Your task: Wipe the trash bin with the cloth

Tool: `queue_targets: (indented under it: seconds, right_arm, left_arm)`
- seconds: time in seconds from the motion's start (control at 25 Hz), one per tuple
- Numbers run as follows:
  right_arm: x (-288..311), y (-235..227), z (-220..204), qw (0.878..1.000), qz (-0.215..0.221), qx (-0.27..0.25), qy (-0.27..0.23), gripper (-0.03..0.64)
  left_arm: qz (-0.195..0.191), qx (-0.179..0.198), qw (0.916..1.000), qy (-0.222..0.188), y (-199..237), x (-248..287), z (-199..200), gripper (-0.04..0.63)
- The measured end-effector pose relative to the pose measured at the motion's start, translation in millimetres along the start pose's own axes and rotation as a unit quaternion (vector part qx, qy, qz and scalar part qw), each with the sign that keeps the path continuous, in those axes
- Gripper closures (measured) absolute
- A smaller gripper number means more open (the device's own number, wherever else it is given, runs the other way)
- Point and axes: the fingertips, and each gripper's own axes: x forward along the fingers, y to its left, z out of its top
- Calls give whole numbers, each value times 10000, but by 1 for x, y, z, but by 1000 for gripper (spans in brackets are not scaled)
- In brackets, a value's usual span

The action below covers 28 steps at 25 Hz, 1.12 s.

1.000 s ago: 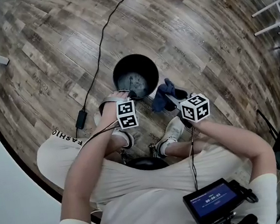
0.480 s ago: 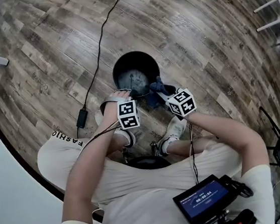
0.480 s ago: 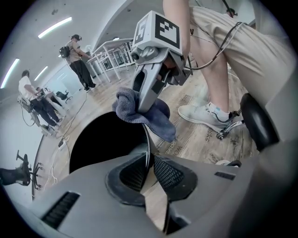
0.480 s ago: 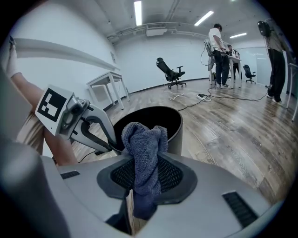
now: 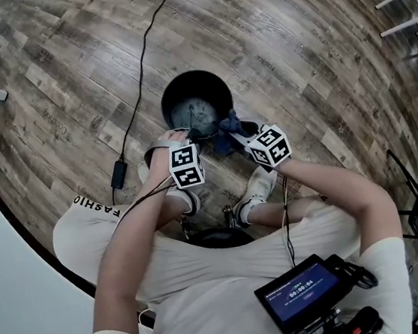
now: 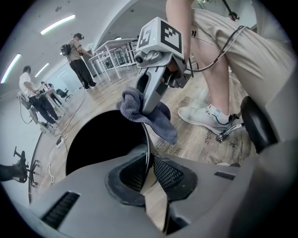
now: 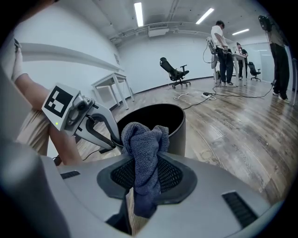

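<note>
Cloth: a dark blue-grey terry rag. The right gripper has its jaws clamped on the middle of it. A soft bunch stands out past the tips and a tail hangs below.
Cloth position: at the near-right edge of the trash bin. I cannot tell whether it touches the rim or is just beside it.
Cloth handling: it looks light, limp and grippy, and not fragile. I expect it to fold and drag rather than push. A hold close to the bunched end, as here, seems to give the firmest wiping pad.
Trash bin: round, black and open-topped. It stands upright on the wood-plank floor, just ahead of the seated person's shoes. Pale smears or dust show on its bottom.
Bin handling: I judge it light, thin-walled and smooth. Rubbing would probably make it slide or tip on the boards. The rim is the obvious place to take hold.
Left gripper: its jaws are closed on the thin near rim, with one pad inside the wall and one outside. That braces the bin.
Both grippers: close together on the near side of the rim, with the brace to the left of the cloth.
Surroundings: a black cable crosses the floor left of the bin. A small screen sits by the person's lap. White tables, an office chair and standing people are well apart.
</note>
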Motion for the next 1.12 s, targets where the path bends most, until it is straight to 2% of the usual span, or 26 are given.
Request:
queue_targets:
  seconds: [0.36, 0.6, 0.96, 1.12]
  right_arm:
    - [15, 2, -19, 9995, 38, -89, 291, 508]
    - [40, -1, -50, 9978, 12, -180, 632, 508]
    - [77, -22, -95, 9905, -21, -694, 1191, 508]
    - [97, -41, -125, 9863, -245, -675, 1482, 508]
  left_arm:
    - [6, -49, 10000, -20, 0, 2, 2, 535]
    - [-38, -144, 9995, -264, -1, 6, 14, 546]
    - [-71, -83, 9995, -309, 0, 7, 15, 549]
    - [-74, -52, 9995, -318, 0, 7, 15, 549]
